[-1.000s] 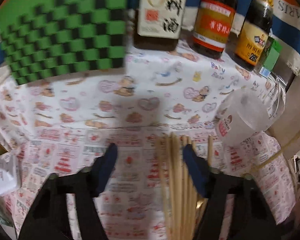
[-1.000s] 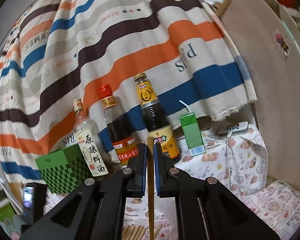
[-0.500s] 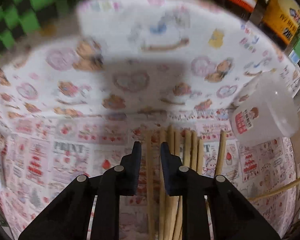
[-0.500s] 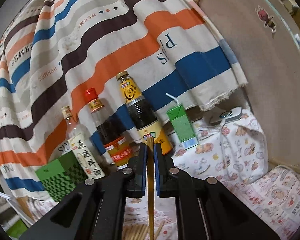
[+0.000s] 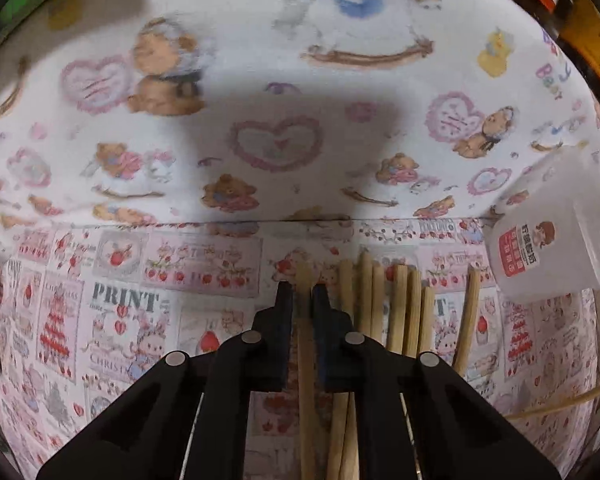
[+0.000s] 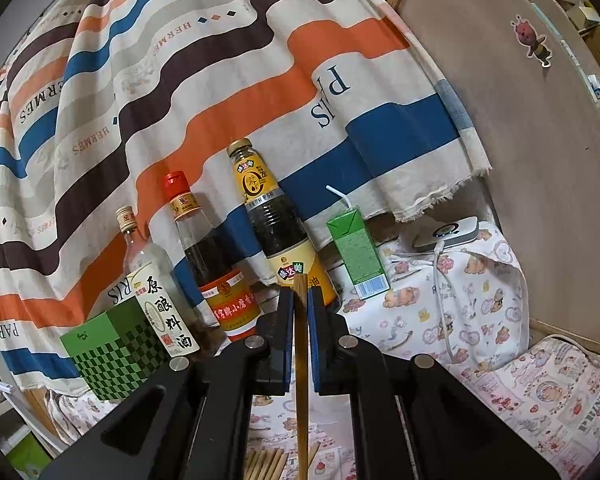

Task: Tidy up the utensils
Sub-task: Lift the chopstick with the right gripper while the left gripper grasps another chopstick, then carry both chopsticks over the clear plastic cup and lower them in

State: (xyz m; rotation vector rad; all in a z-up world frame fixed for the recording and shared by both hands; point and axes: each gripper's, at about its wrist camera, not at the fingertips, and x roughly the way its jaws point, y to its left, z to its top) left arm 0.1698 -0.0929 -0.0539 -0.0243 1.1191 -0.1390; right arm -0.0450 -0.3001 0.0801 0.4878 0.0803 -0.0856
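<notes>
Several wooden chopsticks (image 5: pixel 396 312) lie side by side on the patterned cloth. My left gripper (image 5: pixel 299 300) is low over them, shut on the leftmost chopstick (image 5: pixel 306 360), which runs between its jaws. A translucent plastic cup (image 5: pixel 556 232) lies on its side to the right of the pile. My right gripper (image 6: pixel 298 300) is raised well above the table and shut on a single chopstick (image 6: pixel 301 368), which points up between its jaws. The pile's ends show below it in the right wrist view (image 6: pixel 268 460).
At the back stand a green checkered box (image 6: pixel 116 348), three sauce bottles (image 6: pixel 220 280) and a green juice carton (image 6: pixel 356 252) before a striped cloth. A white device with a cable (image 6: pixel 448 234) lies at the right, by a wooden board (image 6: pixel 520 160).
My left gripper has moved down and forward onto the pile and closed from wide open onto the leftmost chopstick. My right gripper has tilted upward slightly, still holding its chopstick.
</notes>
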